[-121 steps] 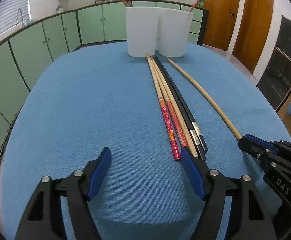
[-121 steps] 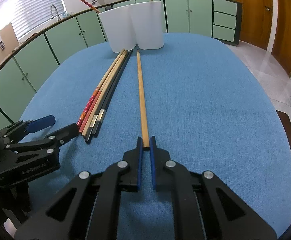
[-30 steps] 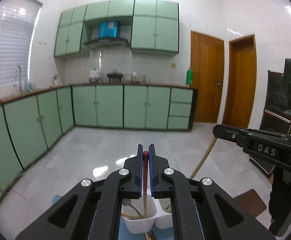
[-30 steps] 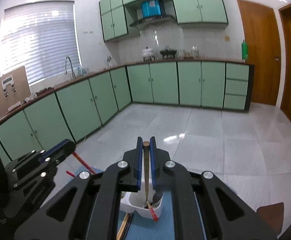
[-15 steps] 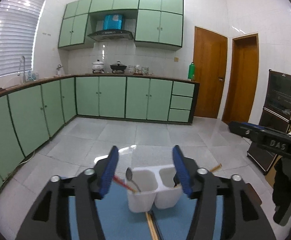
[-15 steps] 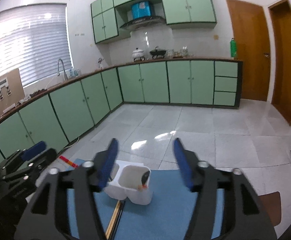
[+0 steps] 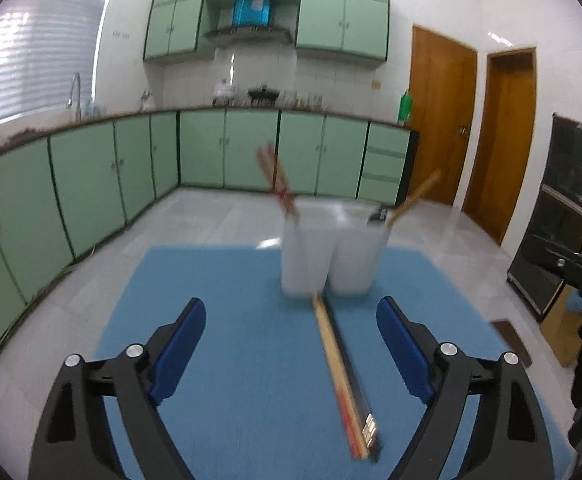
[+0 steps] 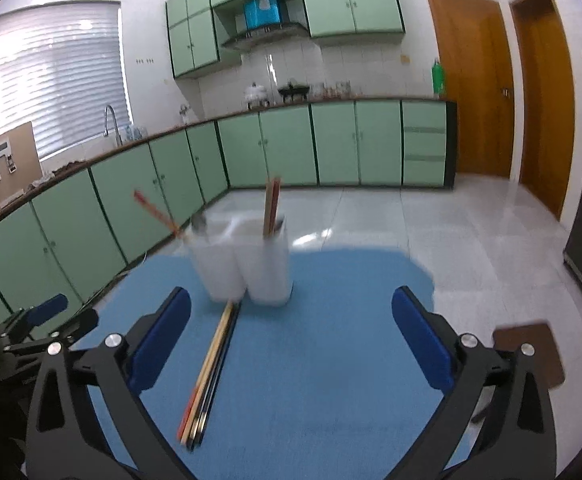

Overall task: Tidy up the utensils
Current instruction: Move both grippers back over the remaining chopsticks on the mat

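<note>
Judging by how things lie, the sorting is partly done. Both sets of tongs hang above the blue counter [image 7: 195, 320] with nothing in them: the left tongs [image 7: 287, 348] have their blue pads far apart and widening, and the right tongs [image 8: 291, 336] are spreading to their widest, also empty.

Standing at the far end of the counter is the white two-cup holder [image 7: 331, 252]. It already has sticks in it: red chopsticks [image 7: 277, 180] lean out of the left cup, and a tan chopstick [image 7: 415, 196] leans out of the right one. From the right wrist view something dark and rounded, perhaps a spoon, shows inside the left cup, too blurred to be sure.

What remains is the bundle of chopsticks [image 8: 207, 376] lying flat on the counter, its far tips touching the foot of the holder and its near ends between the pads of both tongs' views. It looks like a few pale, red-patterned and black sticks pressed side by side; the exact count is lost to blur. These must yet go into the cups.
</note>
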`<state>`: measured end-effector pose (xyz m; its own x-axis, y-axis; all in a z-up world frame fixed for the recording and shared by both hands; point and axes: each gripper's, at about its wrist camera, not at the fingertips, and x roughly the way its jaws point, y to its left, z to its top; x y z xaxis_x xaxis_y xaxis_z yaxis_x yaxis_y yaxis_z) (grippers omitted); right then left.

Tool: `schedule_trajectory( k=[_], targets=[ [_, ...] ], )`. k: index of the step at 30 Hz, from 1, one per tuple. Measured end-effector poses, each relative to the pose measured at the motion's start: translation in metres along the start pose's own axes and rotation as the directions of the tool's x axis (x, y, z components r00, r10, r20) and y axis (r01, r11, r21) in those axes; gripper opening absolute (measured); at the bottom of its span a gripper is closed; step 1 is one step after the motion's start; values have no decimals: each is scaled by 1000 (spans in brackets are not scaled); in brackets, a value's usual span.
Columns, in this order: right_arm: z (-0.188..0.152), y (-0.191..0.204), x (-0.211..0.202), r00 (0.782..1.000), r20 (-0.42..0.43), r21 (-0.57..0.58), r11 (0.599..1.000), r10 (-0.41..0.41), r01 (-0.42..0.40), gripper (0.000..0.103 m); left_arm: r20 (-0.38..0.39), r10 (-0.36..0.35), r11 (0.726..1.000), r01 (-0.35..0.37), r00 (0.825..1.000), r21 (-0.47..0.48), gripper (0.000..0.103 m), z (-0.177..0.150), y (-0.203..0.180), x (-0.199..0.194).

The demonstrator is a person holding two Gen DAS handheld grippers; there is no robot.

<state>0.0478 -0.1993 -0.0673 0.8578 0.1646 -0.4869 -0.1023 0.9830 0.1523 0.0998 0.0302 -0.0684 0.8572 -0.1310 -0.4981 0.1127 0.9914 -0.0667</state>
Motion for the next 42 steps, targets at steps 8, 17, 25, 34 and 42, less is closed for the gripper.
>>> schedule_trajectory(
  k=[8, 17, 25, 34, 42],
  targets=[
    [-72, 27, 22, 987, -160, 3, 1000, -13, 14, 98, -150, 61, 997, -55, 987, 46, 86, -63, 7, 16],
    [-116, 60, 47, 957, -290, -41, 999, 7, -19, 95, -267, 104, 993, -85, 958, 82, 86, -98, 17, 25],
    [-129, 70, 61, 931, -365, -79, 997, -15, -14, 76, -304, 106, 994, -93, 947, 55, 86, -100, 25, 29],
    [-130, 80, 69, 918, -394, -137, 991, -51, -4, 76, -318, 105, 994, -92, 942, 58, 86, -100, 26, 36],
    [-130, 88, 72, 918, -395, -135, 990, -29, -27, 74, -324, 101, 995, -93, 941, 40, 86, -100, 30, 37]
  ],
)
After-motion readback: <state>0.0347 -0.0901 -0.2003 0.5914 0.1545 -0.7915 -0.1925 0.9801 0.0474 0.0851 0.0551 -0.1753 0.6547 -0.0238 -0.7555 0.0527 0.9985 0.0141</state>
